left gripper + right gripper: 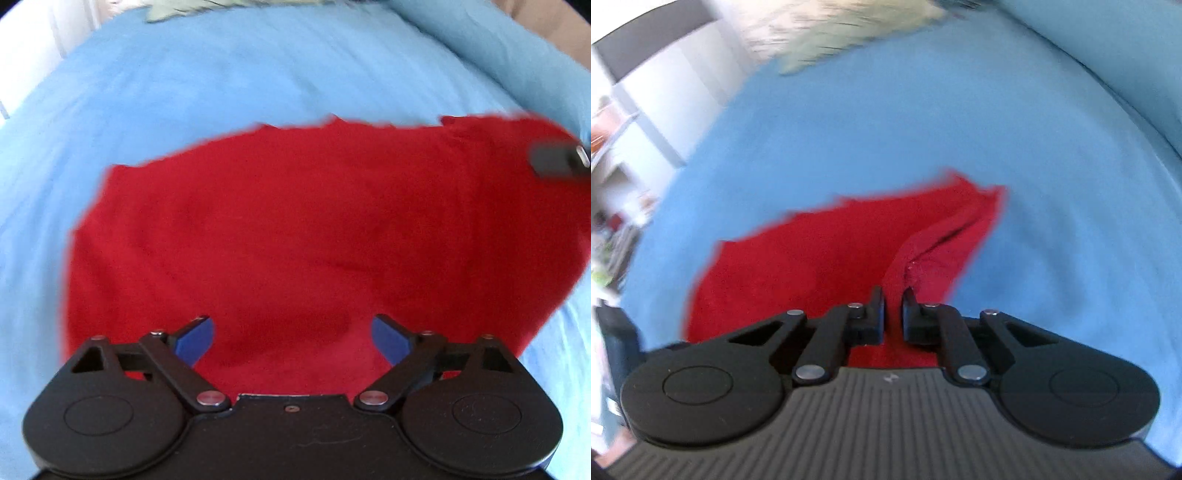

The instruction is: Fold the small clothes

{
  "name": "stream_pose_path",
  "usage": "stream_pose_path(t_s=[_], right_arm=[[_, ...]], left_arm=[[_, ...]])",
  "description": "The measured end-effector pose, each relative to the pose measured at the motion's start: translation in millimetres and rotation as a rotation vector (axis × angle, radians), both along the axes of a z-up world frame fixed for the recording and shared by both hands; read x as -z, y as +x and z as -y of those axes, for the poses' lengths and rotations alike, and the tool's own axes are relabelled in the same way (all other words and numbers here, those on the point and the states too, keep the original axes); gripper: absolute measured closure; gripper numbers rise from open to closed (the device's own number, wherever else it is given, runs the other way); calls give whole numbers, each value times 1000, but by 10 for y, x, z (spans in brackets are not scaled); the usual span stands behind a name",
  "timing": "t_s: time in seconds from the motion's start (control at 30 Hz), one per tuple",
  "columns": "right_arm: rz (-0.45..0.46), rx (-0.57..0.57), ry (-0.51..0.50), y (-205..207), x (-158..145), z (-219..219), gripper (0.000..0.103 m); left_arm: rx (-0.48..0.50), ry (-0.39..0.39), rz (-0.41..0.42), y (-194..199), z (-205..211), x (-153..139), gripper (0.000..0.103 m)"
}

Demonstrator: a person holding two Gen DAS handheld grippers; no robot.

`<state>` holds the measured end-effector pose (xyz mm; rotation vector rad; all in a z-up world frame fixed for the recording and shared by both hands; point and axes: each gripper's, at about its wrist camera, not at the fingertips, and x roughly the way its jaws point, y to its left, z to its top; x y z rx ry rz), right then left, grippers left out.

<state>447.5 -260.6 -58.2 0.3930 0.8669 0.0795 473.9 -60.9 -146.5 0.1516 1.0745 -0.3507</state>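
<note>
A red garment [295,229] lies spread on a light blue bed sheet [221,74]. My left gripper [293,339] is open over the garment's near part, its blue pads [195,341] wide apart and holding nothing. In the right wrist view my right gripper [894,314] is shut on a raised fold of the red garment [812,254], which runs up from the fingers as a ridge. Part of the right gripper [557,162] shows blurred at the right edge of the left wrist view, over the garment's right side.
A pale green cloth [849,33] lies at the far end of the bed, also in the left wrist view [173,9]. A blue pillow or bolster [498,44] runs along the right. Shelves and furniture [613,140] stand left of the bed.
</note>
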Motion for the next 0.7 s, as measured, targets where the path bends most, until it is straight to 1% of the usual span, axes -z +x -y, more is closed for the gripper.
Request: stream_pose_path(t_s=[0.07, 0.13, 0.17, 0.2, 0.23, 0.27, 0.3, 0.37, 0.4, 0.47, 0.5, 0.53, 0.57, 0.6, 0.63, 0.67, 0.7], right_arm=[[50, -124, 27, 200, -245, -507, 81], [70, -242, 33, 338, -336, -1005, 81], [69, -309, 30, 398, -320, -1281, 81], [55, -382, 23, 453, -234, -1607, 81], [35, -430, 23, 491, -135, -1819, 81], [4, -479, 14, 517, 14, -2054, 81], [-30, -519, -2, 534, 233, -2295, 81], [-99, -553, -36, 569, 581, -2549, 81], [-122, -552, -33, 563, 730, -2625, 81], [-101, -544, -30, 548, 773, -2645, 77], [-90, -544, -25, 535, 732, -2632, 70], [-84, -556, -11, 523, 677, -2604, 48], [-65, -556, -8, 467, 608, -2538, 34], [-33, -544, -16, 441, 507, -2533, 15], [-1, -532, -24, 433, 385, -2493, 11], [32, -512, -16, 374, 259, -2365, 11], [45, -486, -12, 262, 163, -2234, 9]], left_arm=[[-37, -13, 14, 0, -400, -164, 8], [-69, -4, 22, -6, -781, -263, 8], [-89, 4, 25, -23, -1014, -288, 8], [-103, 9, 23, -37, -1192, -286, 8], [-114, 17, 21, -60, -1360, -264, 8], [-124, 33, 14, -94, -1544, -210, 8], [-131, 47, 4, -123, -1672, -151, 8], [-147, 64, -22, -200, -1909, -7, 8], [-155, 63, -32, -238, -1991, 43, 8], [-173, 48, -38, -325, -2129, 104, 8], [-179, 39, -37, -357, -2166, 107, 8], [-182, 29, -34, -389, -2170, 95, 8], [-183, 13, -30, -419, -2174, 71, 8], [-182, -2, -26, -444, -2182, 48, 8], [-179, -19, -21, -468, -2185, 17, 8], [-175, -44, -13, -465, -2158, -46, 8], [-173, -68, -6, -463, -2132, -114, 8]])
